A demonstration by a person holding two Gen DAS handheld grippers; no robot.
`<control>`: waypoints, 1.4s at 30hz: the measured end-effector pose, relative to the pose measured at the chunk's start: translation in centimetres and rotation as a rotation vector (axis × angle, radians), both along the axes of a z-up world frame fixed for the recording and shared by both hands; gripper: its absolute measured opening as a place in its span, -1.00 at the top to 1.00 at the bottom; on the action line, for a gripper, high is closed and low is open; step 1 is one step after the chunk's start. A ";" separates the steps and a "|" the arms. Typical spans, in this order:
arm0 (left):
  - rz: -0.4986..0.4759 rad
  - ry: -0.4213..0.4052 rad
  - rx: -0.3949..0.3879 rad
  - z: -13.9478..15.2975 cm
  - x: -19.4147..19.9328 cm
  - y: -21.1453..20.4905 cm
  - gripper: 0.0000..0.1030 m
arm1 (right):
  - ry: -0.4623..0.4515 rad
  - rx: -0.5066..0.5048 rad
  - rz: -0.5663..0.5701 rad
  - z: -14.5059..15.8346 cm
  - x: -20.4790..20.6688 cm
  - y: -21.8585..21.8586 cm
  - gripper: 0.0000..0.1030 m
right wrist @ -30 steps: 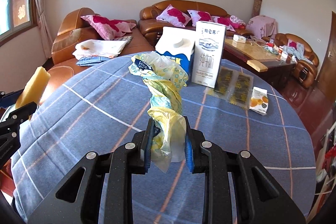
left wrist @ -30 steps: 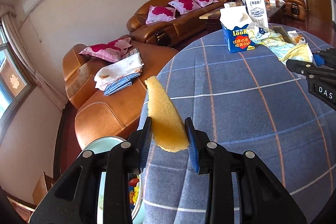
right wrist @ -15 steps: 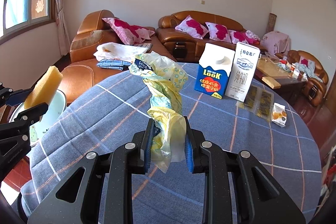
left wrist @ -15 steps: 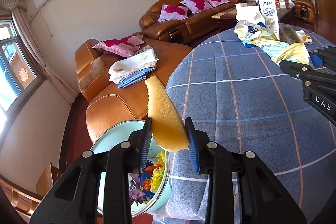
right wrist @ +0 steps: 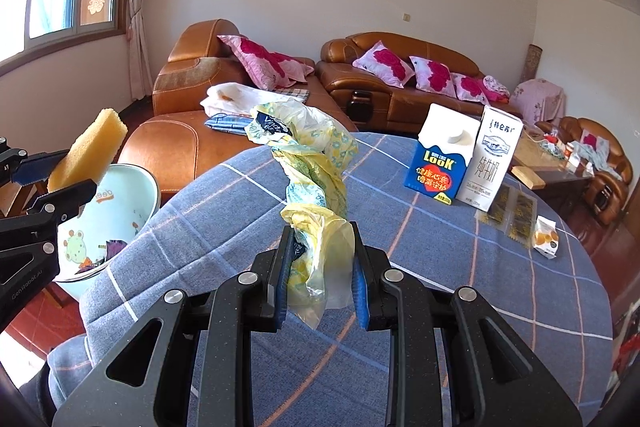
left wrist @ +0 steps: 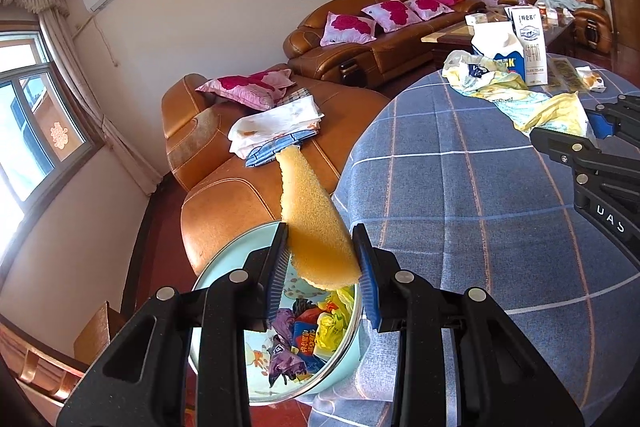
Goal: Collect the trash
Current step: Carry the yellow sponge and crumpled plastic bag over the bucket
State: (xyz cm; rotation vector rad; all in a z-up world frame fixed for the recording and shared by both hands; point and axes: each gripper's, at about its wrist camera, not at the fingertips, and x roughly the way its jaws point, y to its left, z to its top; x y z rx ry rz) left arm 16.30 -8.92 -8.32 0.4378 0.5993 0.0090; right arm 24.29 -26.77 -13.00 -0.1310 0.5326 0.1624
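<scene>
Living room, cream walls, window far left of the table (right wrist: 460,267), tan leather sofas (right wrist: 400,75) with pink-red floral cushions behind it. Table is round, draped in blue-grey cloth with white and orange check lines; cloth hangs in folds off the left edge.

Left of the table edge, lower than the top: pale green basin (left wrist: 340,359), smooth rim, cartoon print inside, crumpled colourful wrappers at the bottom. Left gripper (left wrist: 323,261) over the basin, jaws clamped on a yellow sponge (left wrist: 312,219), porous, slab-shaped, sticking up and tilted. Same sponge (right wrist: 90,149) seen above the basin in the right wrist view.

Right gripper (right wrist: 320,269) above the table's near part, jaws pinched on a yellow-white plastic bag (right wrist: 312,187), thin, crinkly, twisted into a long rope that rises away from the fingers, off the cloth.

Further right on the table: blue LOOK carton (right wrist: 438,159), gable-shaped, touching a taller white milk carton (right wrist: 494,163), both upright. Just right of them flat dark sachets (right wrist: 514,211), then a small white snack packet (right wrist: 546,237) near the right rim.

Bare cloth between bag and cartons, and along the near edge.
</scene>
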 end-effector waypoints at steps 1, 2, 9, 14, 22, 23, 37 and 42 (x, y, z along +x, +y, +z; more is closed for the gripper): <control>0.002 -0.003 0.000 0.1 -0.1 0.2 0.37 | -0.002 0.000 0.003 0.0 -0.1 0.2 0.49; 0.003 -0.005 -0.001 0.1 -0.2 0.3 0.37 | -0.004 -0.001 0.006 0.1 -0.1 0.3 0.49; 0.019 -0.016 -0.003 0.5 -0.6 1.3 0.37 | -0.017 -0.008 0.026 0.4 -0.6 1.4 0.49; 0.030 -0.018 -0.003 0.5 -0.8 2.0 0.37 | -0.027 -0.020 0.045 0.6 -0.8 2.3 0.49; 0.046 -0.034 0.001 0.8 -1.2 2.8 0.37 | -0.043 -0.035 0.074 0.9 -1.1 3.6 0.49; 0.049 -0.035 0.002 0.9 -1.2 3.0 0.37 | -0.046 -0.038 0.078 0.9 -1.1 3.8 0.49; 0.092 -0.044 0.006 1.1 -1.7 5.1 0.37 | -0.072 -0.070 0.143 1.4 -1.7 6.5 0.49; 0.109 -0.043 0.006 1.0 -1.9 6.0 0.37 | -0.081 -0.080 0.169 1.4 -1.9 7.6 0.49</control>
